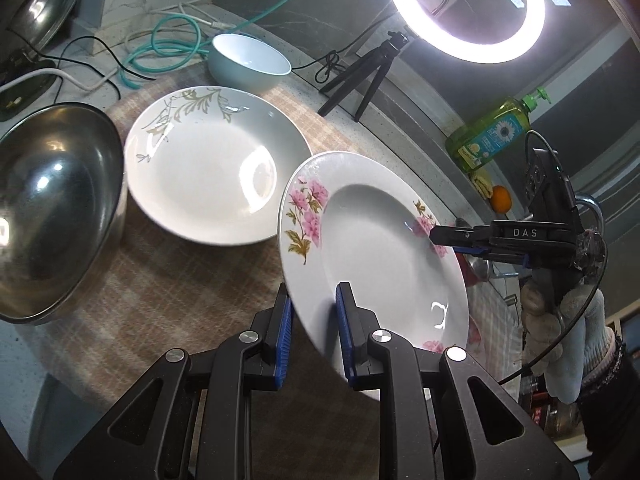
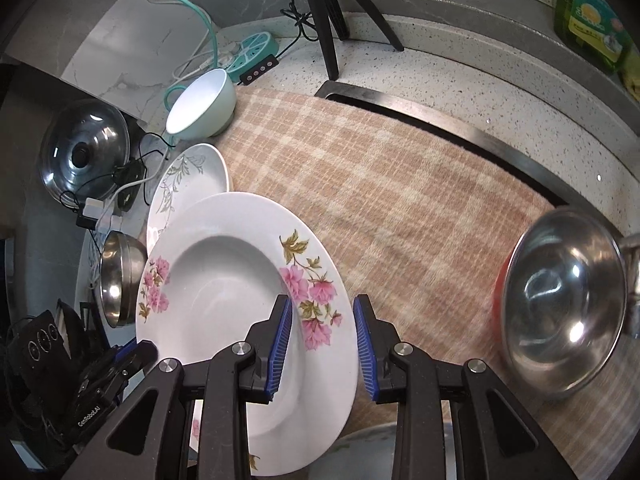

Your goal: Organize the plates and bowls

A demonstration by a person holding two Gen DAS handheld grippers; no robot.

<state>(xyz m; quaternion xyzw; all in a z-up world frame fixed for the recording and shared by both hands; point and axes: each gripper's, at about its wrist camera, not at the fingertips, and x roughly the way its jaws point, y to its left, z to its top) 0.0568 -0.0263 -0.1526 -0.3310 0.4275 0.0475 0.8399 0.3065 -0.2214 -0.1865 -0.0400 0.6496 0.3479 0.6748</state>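
My left gripper (image 1: 312, 316) is shut on the near rim of a white plate with pink flowers (image 1: 372, 248), holding it tilted above the checked mat. The same plate (image 2: 224, 292) fills the lower left of the right wrist view. My right gripper (image 2: 322, 328) is open with its fingers straddling the plate's flowered rim; it also shows at the plate's far edge in the left wrist view (image 1: 460, 240). A white plate with a grey leaf pattern (image 1: 208, 164) lies on the mat. A pale blue bowl (image 1: 250, 62) stands behind it. A steel bowl (image 1: 52, 208) sits at the left.
A beige checked mat (image 2: 380, 200) covers the counter beside a sink edge (image 2: 460, 128). Another steel bowl (image 2: 564, 304) sits at the right. A ring light (image 1: 466, 8) on a tripod, a green soap bottle (image 1: 492, 136), cables and a pot lid (image 2: 84, 156) stand around.
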